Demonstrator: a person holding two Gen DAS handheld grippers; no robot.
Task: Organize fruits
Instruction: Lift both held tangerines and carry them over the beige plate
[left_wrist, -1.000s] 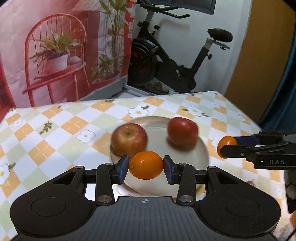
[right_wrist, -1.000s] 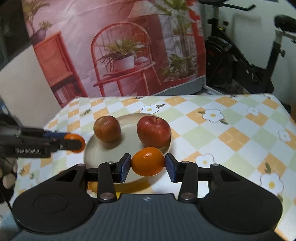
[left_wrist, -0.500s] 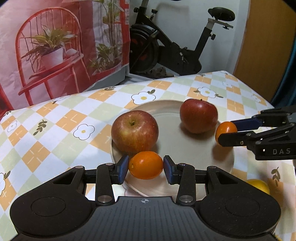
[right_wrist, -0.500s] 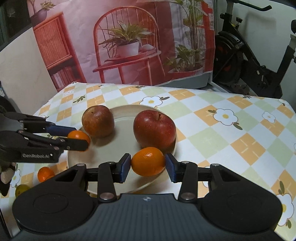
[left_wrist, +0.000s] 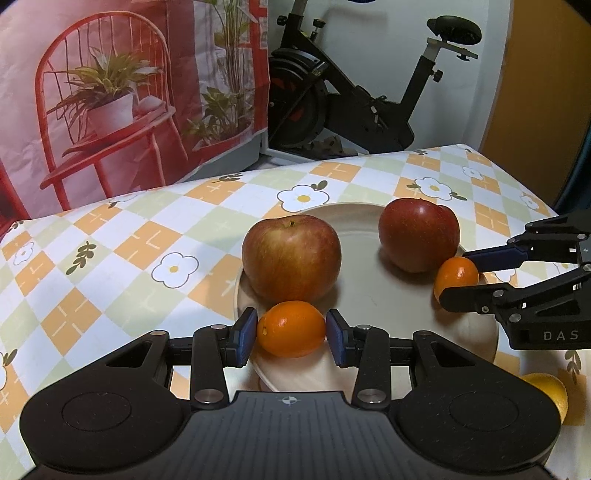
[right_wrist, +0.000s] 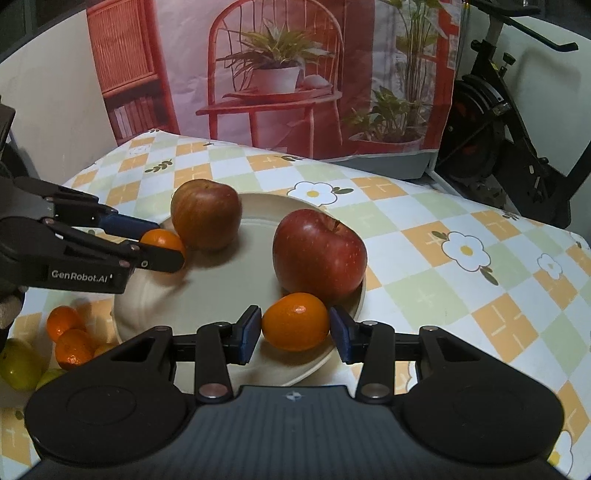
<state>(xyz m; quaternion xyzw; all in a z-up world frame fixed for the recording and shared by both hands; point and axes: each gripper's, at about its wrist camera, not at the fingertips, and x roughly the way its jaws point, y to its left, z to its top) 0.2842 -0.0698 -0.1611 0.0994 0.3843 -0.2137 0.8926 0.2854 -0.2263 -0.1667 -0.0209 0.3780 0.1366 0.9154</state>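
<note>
Black exercise bike (left_wrist: 354, 99), red chair and potted plant backdrop (right_wrist: 273, 77), checkered flower-print tablecloth (left_wrist: 110, 251)

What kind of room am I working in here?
Probably a home room: a black exercise bike, a flower-patterned checked tablecloth, and a printed backdrop of a red chair with plants.

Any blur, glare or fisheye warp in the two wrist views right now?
Left wrist: sharp, no motion blur; fisheye bows the table edge and darkens the corners; small highlight on the red apple. Right wrist: also sharp, soft shadows under both apples on the plate, backdrop poster curved by the lens.
</note>
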